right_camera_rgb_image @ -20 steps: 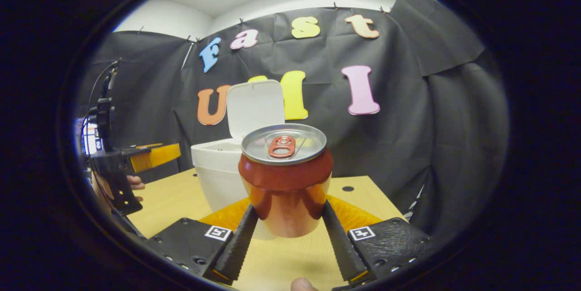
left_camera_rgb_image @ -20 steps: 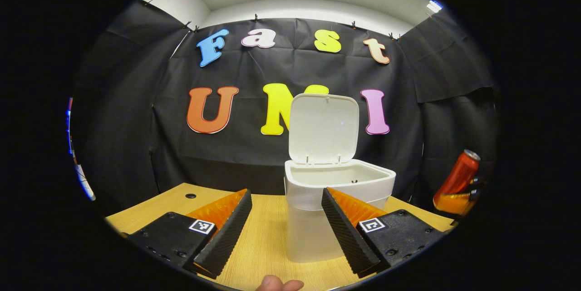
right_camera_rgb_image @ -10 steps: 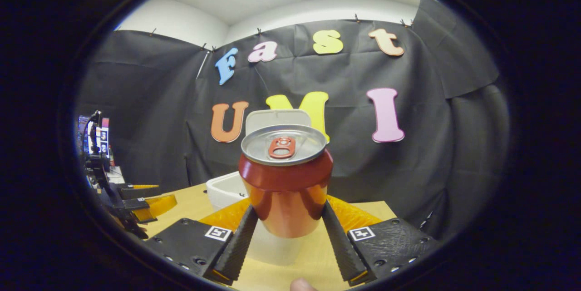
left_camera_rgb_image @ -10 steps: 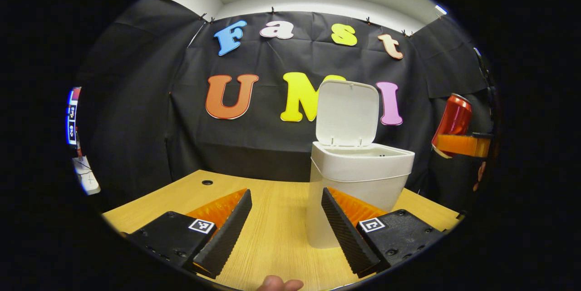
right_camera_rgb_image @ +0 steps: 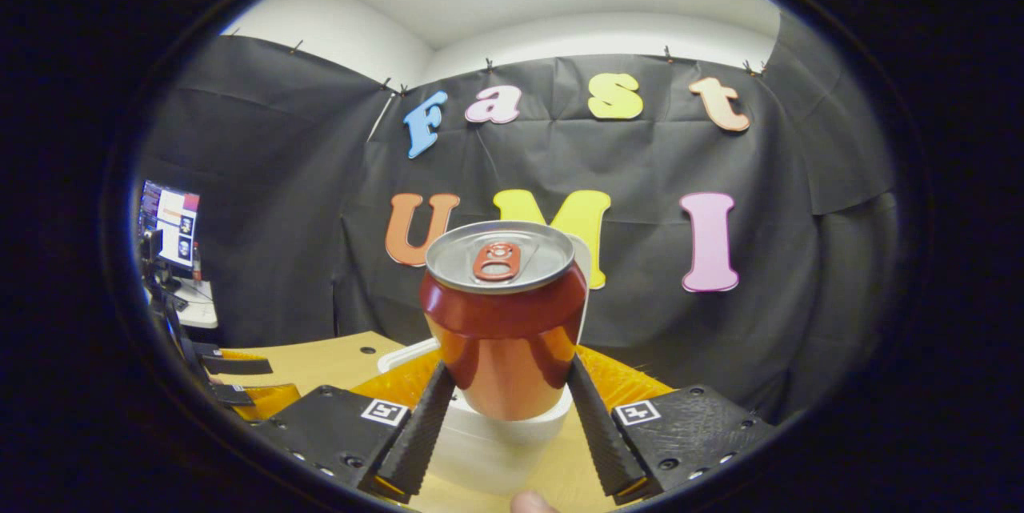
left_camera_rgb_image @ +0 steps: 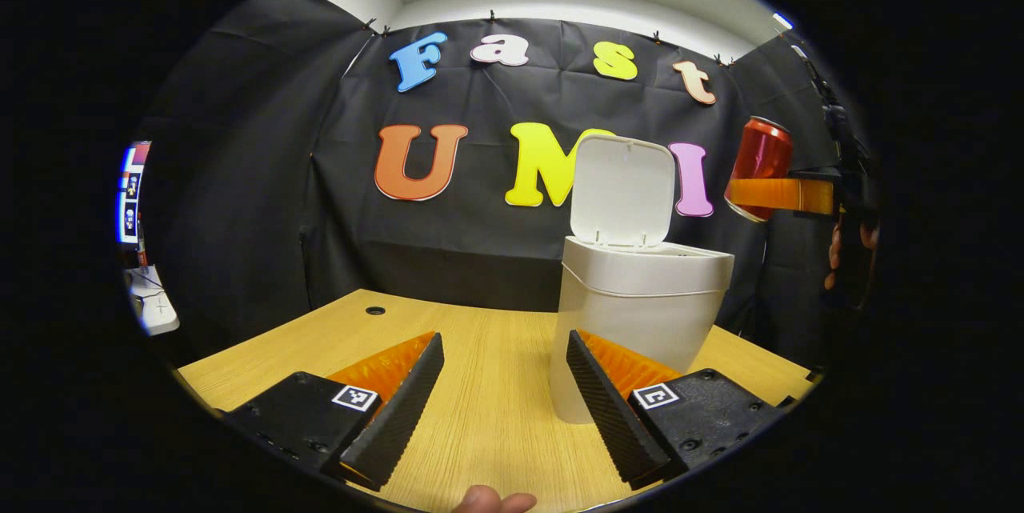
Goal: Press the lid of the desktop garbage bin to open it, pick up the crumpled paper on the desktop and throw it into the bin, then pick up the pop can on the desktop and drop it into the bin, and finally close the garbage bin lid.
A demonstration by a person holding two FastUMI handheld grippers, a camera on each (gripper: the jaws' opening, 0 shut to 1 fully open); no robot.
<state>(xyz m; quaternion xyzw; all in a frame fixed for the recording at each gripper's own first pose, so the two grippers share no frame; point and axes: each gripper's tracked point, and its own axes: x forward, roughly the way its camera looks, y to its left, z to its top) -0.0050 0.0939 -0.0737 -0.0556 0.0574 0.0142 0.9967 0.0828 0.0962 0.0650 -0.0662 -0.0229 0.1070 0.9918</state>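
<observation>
Fingers (right_camera_rgb_image: 424, 417) clamp the pop can (right_camera_rgb_image: 504, 313) above the lid-up bin (left_camera_rgb_image: 640, 313).

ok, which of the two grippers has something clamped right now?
The right gripper: its fingers press both sides of the red aluminium pop can. The left gripper is open, with nothing between its fingers.

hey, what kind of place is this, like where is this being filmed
Most likely an indoor recording booth for desk chores: black cloth walls, a wooden desktop with a white bin, its lid open, and a computer monitor off to the side.
</observation>
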